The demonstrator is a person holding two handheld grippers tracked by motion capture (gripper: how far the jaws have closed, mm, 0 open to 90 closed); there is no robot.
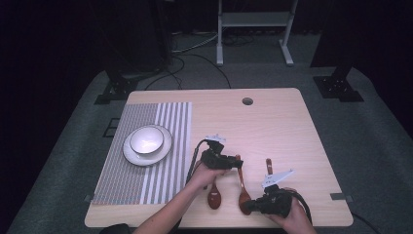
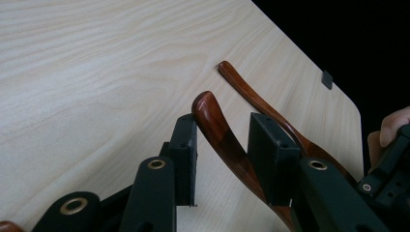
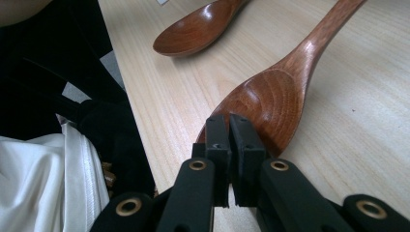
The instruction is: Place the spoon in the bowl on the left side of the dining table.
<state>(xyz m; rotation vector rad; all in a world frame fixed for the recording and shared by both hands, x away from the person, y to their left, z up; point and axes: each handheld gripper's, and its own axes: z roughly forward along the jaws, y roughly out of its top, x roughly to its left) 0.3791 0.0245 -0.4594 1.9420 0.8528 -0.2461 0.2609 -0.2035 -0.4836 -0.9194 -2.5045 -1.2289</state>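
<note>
Between left tongs (image 2: 220, 159): spoon handle (image 2: 217, 130) | right tongs (image 3: 229, 145): closed, at spoon bowl (image 3: 270, 104)

Bare forearms, no sleeves. Left gripper (image 1: 229, 162) & right gripper (image 1: 255, 204): black bodies, blocky black jaws w/ brass-ringed pivot holes, small screws, grey three-cornered top plates, black cables trailing.

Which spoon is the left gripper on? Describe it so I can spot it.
On the light wooden table, right of the striped placemat, three dark wooden spoons lie near the front edge. It is the middle spoon. Unlike its neighbours, its handle tip sits between the open jaws of the left gripper, and the shut right gripper is at its bowl.
</note>
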